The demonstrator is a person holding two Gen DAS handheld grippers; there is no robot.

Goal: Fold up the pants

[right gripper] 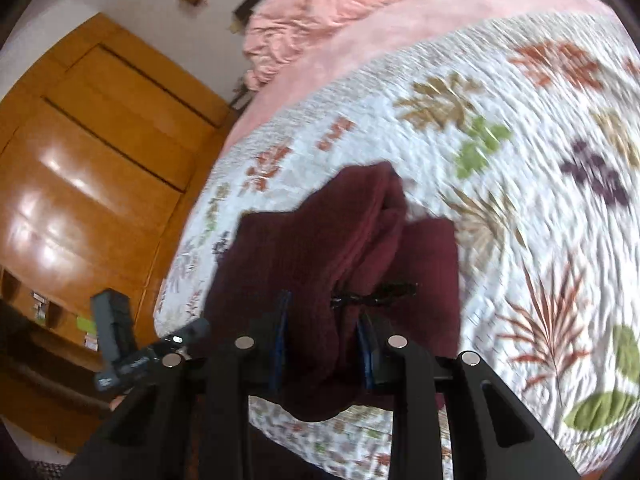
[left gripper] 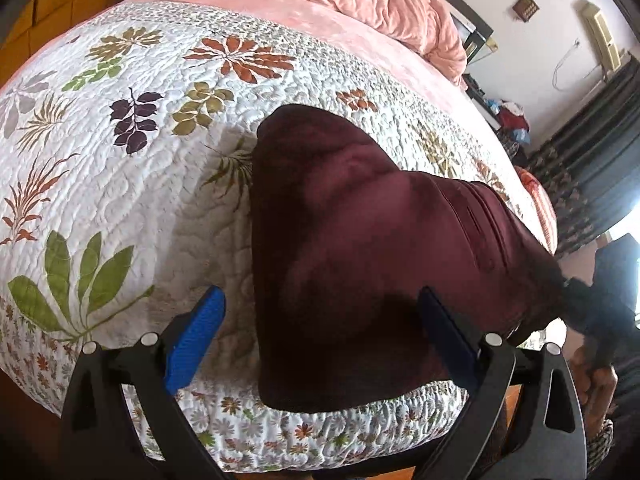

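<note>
Here, pants shown bunched near quilt edge. Right gripper clenched on waistband; left gripper spread wide, nothing held. Fold judged midway; free edge to be grasped next, then laid flat.

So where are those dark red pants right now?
The maroon pants lie bunched near the front edge of the floral quilt on the bed, one end clamped in the right gripper, with the left gripper open around them.
</note>
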